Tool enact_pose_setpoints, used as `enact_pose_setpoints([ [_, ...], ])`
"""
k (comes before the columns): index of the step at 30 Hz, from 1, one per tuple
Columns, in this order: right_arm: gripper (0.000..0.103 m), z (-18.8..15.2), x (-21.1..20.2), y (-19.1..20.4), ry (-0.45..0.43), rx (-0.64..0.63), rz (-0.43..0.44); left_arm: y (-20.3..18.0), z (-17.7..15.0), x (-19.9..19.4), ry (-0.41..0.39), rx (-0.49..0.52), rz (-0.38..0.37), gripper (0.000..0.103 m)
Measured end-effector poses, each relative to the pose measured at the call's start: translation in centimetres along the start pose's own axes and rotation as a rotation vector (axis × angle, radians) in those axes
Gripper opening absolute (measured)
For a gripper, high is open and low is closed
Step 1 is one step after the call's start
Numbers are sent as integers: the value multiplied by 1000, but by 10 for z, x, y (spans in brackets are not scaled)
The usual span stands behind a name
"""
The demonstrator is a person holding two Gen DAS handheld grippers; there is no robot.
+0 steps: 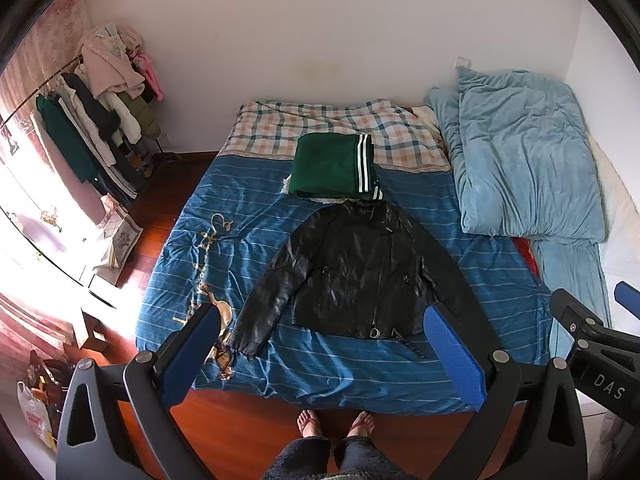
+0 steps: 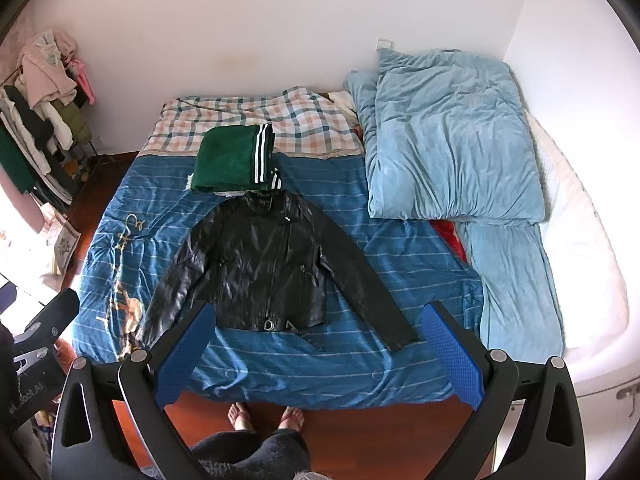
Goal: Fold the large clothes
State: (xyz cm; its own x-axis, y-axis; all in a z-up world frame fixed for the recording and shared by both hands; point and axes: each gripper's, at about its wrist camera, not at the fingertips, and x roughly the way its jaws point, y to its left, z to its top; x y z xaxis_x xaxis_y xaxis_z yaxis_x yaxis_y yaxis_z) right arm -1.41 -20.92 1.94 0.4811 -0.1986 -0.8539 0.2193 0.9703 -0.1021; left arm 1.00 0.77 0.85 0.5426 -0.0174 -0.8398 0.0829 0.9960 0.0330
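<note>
two tools are seen, the left tool (image 1: 324, 350) and the right tool (image 2: 316, 350), and each is held up above the near edge of the bed (image 1: 360, 376) with its two blue pads wide apart and nothing between them. one black jacket (image 1: 352, 268) is laid flat in the middle of the bed on the blue striped cover. it is shiny, its front is up, its collar points to the far wall and its two sleeves are spread out and down to the sides. a zip is seen running down its front. one folded green garment (image 1: 332, 168) with white stripes is placed just behind the collar. one light blue quilt (image 1: 520, 160) is heaped on the right side. two feet (image 1: 336, 424) in sandals are seen on the wood floor.
</note>
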Motion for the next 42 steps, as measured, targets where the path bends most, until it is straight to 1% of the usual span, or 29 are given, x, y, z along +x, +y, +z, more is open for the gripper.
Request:
enact_pose_setpoints([
  [10, 103, 9, -6, -2, -6, 1, -1, -4, 5, -7, -11, -5, 2, 103],
  [15, 103, 2, -6, 0, -9, -2, -2, -3, 2, -8, -13, -4, 3, 103],
  [17, 103, 8, -8, -1, -7, -4, -1, -2, 1, -8, -13, -6, -1, 103],
  [22, 103, 2, -5, 1, -9, -3, -1, -4, 3, -9, -13, -6, 1, 103],
  [42, 103, 10, -10, 3, -15, -6, 3, -1, 6, -8, -29, -10, 0, 103],
])
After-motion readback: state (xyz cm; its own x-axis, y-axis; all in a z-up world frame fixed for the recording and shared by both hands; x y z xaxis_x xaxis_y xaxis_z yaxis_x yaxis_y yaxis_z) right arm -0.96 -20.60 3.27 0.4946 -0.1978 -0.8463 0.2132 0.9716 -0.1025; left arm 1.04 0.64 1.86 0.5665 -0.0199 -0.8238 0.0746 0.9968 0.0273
